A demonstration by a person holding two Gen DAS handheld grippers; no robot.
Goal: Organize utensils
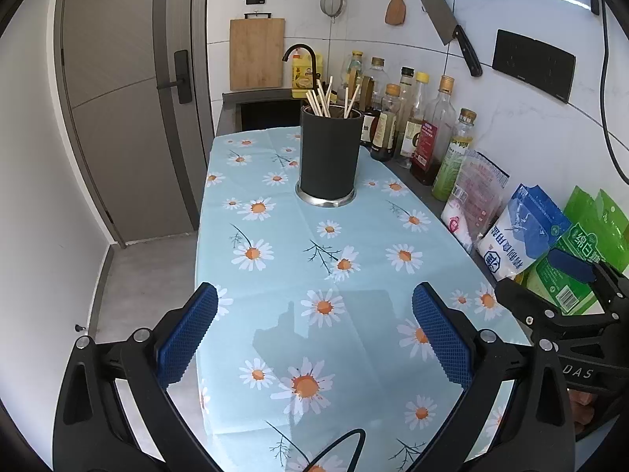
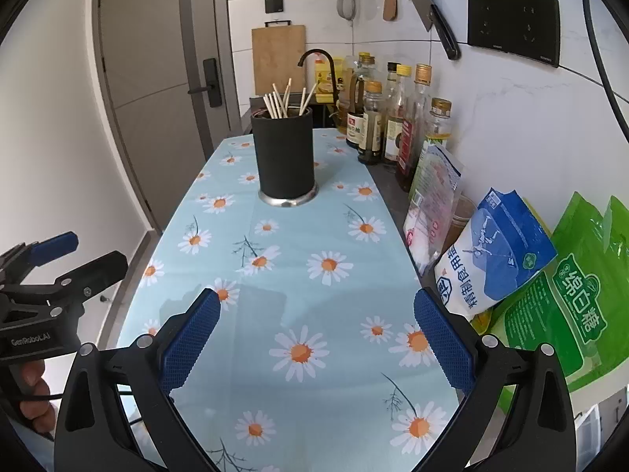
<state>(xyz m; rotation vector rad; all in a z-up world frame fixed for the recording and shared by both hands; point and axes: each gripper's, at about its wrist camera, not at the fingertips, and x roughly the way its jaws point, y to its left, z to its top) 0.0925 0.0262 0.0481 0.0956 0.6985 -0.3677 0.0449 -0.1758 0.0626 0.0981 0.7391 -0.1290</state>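
Observation:
A black cylindrical utensil holder (image 1: 330, 153) with a steel base stands upright on the daisy-print tablecloth (image 1: 354, 236), well ahead of both grippers. Several wooden chopsticks (image 1: 324, 98) stick out of its top. It also shows in the right wrist view (image 2: 285, 155) with the chopsticks (image 2: 285, 98). My left gripper (image 1: 314, 338) is open and empty above the near part of the cloth. My right gripper (image 2: 314, 340) is open and empty too, beside it on the right. No loose utensil lies on the cloth.
Oil and sauce bottles (image 1: 424, 126) line the right wall, with salt and sugar bags (image 2: 511, 267) nearer. A cleaver (image 1: 452, 27), wooden spatula (image 1: 396, 0) and strainer (image 1: 332, 2) hang on the wall. A cutting board (image 1: 256, 53), faucet (image 1: 302, 59) and sink lie behind. The counter's left edge drops off toward a door.

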